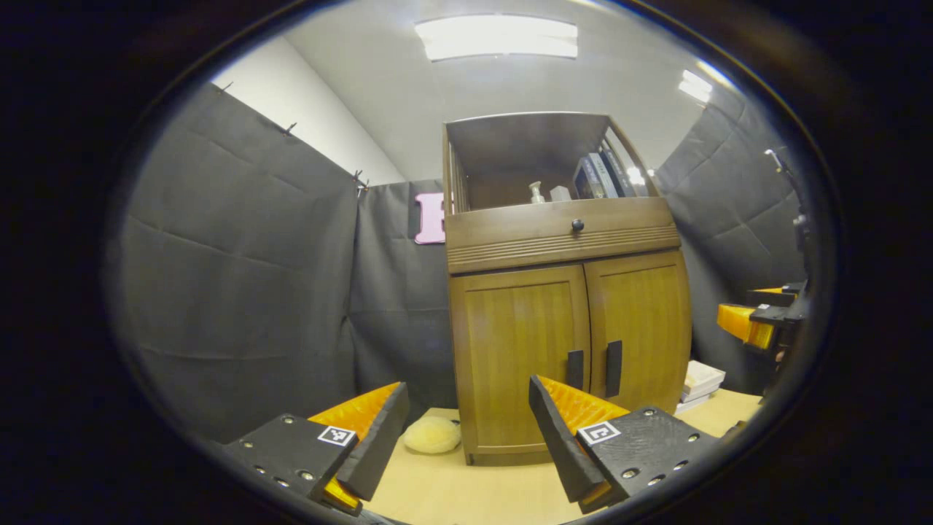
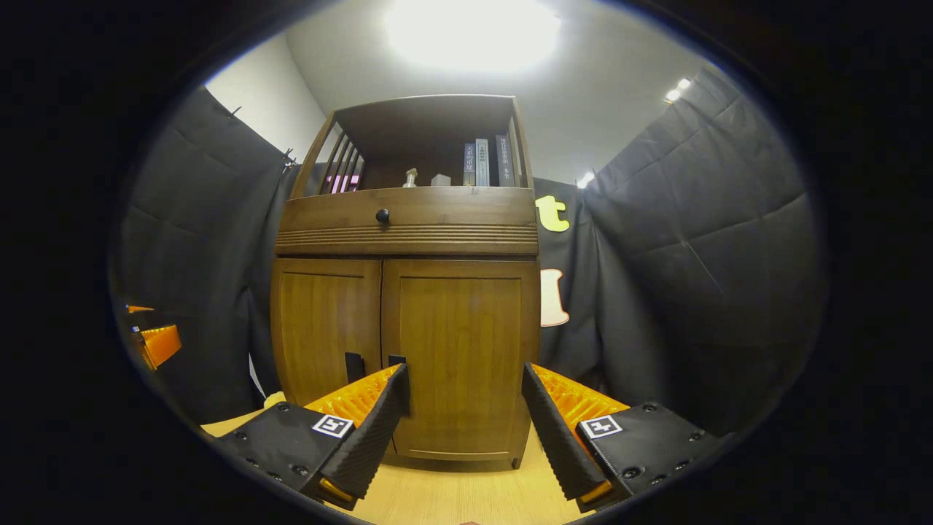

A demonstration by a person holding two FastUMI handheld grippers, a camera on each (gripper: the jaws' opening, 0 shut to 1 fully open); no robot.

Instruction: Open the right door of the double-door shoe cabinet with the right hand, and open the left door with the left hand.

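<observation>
Jaws apart; cabinet doors (image 2: 408, 357) closed

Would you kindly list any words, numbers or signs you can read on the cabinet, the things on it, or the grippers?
Books on the cabinet's top shelf: spine lettering too small and blurred to read.
Square black-and-white marker tags on the fingers of the left gripper and right gripper: coded patterns, not words.
Bottle on the shelf: no legible label.
Cabinet doors and drawer front: no writing.
</observation>
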